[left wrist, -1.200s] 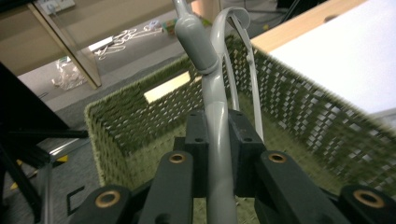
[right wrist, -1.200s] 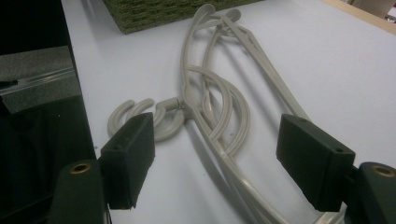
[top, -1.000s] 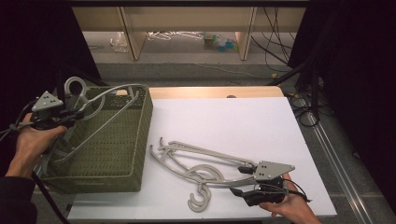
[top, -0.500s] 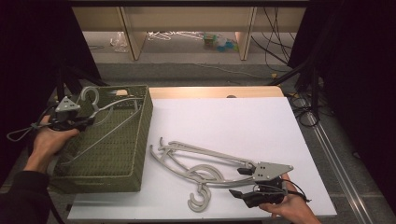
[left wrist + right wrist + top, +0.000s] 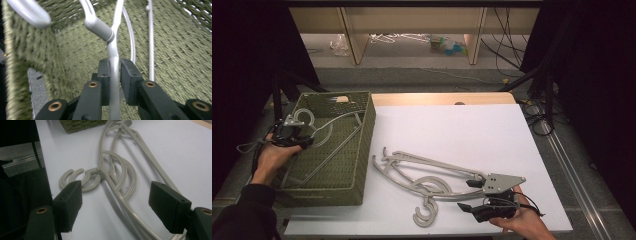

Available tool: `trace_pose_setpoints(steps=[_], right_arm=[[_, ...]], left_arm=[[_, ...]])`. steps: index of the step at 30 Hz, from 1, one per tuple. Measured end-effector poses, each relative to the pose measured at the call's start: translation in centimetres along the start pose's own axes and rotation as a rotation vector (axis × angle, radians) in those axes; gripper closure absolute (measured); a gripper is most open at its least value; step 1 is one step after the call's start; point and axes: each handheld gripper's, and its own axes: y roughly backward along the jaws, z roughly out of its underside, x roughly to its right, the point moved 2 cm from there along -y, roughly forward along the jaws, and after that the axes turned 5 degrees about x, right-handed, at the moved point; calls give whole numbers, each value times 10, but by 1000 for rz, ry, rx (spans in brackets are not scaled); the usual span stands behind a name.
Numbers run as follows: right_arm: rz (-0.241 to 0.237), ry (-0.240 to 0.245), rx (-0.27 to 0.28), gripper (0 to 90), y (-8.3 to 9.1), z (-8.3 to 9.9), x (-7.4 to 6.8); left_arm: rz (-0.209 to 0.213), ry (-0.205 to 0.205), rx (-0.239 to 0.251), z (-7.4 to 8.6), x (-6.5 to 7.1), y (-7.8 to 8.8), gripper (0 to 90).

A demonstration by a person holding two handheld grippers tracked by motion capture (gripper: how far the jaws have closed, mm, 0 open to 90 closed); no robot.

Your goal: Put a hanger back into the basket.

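Inside the green basket point(image 5: 362, 150), the left gripper point(image 5: 115, 72) is clamped tight on a grey hanger point(image 5: 113, 45). Right of the basket, the right gripper point(image 5: 115, 202) gapes wide over 2 hangers point(image 5: 422, 175), gripping nothing.

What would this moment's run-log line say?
left claw: shut on hanger, inside green basket | right claw: open over hanger pile | white table
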Motion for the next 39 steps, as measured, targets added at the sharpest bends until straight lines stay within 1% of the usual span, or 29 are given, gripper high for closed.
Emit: trace_pose_setpoints(steps=[1, 2, 3, 4, 5, 6, 7, 8, 10, 11, 13, 14, 15, 16, 17, 19, 21, 23, 26, 28, 29, 31, 32, 34, 35, 36, 37, 38, 39], right_arm=[[1, 3, 7, 280, -1, 0, 0], [-1, 2, -1, 280, 0, 0, 0], [0, 2, 7, 280, -1, 1, 0], [-1, 2, -3, 280, -1, 1, 0], [1, 0, -5, 280, -1, 1, 0], [3, -1, -5, 278, -1, 1, 0], [7, -1, -6, 275, -1, 1, 1], [10, 0, -4, 275, -1, 2, 1], [10, -4, -3, 275, -2, 2, 2], [14, -6, -2, 272, -2, 2, 2], [12, -7, -2, 270, -3, 3, 2], [12, -6, -1, 270, -3, 3, 2], [14, -6, 1, 269, -3, 3, 2], [14, -8, 3, 269, -4, 3, 3], [14, -11, 3, 268, -4, 4, 3], [21, -8, 5, 260, -5, 5, 3], [29, -4, 4, 260, -5, 5, 4], [28, -11, 9, 257, -4, 5, 4], [39, -9, 14, 251, -3, 5, 5], [39, -14, 14, 242, -3, 6, 5], [37, -19, 16, 239, -3, 6, 6], [40, -20, 11, 239, -4, 7, 6], [36, -20, 8, 239, -4, 7, 6], [40, -22, 8, 239, -5, 8, 6], [41, -20, 7, 239, -5, 8, 6], [40, -19, 6, 239, -5, 8, 6], [40, -16, 5, 239, -5, 8, 6], [41, -15, 4, 239, -5, 8, 6], [44, -16, 3, 237, -5, 8, 6]], left_arm=[[-14, 13, 0, 1, -1, 1, 770], [-23, 11, 0, 1, -2, 2, 760], [-45, 33, 5, 0, -2, 5, 759], [-65, 45, 13, -1, -3, 8, 735], [-86, 64, 35, -2, -1, 12, 708], [-94, 68, 68, -5, 3, 18, 653], [-90, 73, 92, -7, 7, 22, 627], [-88, 65, 101, -9, 8, 25, 606], [-58, 80, 185, -15, 22, 36, 561], [-40, 65, 214, -18, 29, 42, 529], [0, 78, 262, -21, 45, 53, 471], [16, 76, 277, -22, 51, 57, 458], [41, 73, 300, -23, 59, 62, 452], [60, 47, 323, -24, 65, 65, 441], [70, 62, 343, -25, 73, 68, 432], [88, 59, 365, -26, 86, 73, 411], [116, 58, 400, -28, 100, 77, 405], [145, 42, 433, -31, 115, 80, 393], [199, 26, 475, -31, 136, 85, 370], [218, -9, 474, -30, 148, 89, 358], [233, -14, 484, -28, 155, 91, 354], [250, -41, 492, -27, 165, 96, 348], [266, -43, 499, -26, 171, 98, 345], [283, -54, 505, -25, 184, 103, 340], [279, -74, 496, -24, 193, 106, 338], [265, -83, 498, -23, 199, 108, 335], [262, -98, 523, -23, 206, 110, 341], [295, -70, 524, -22, 212, 110, 342], [314, -59, 539, -22, 215, 108, 341]])
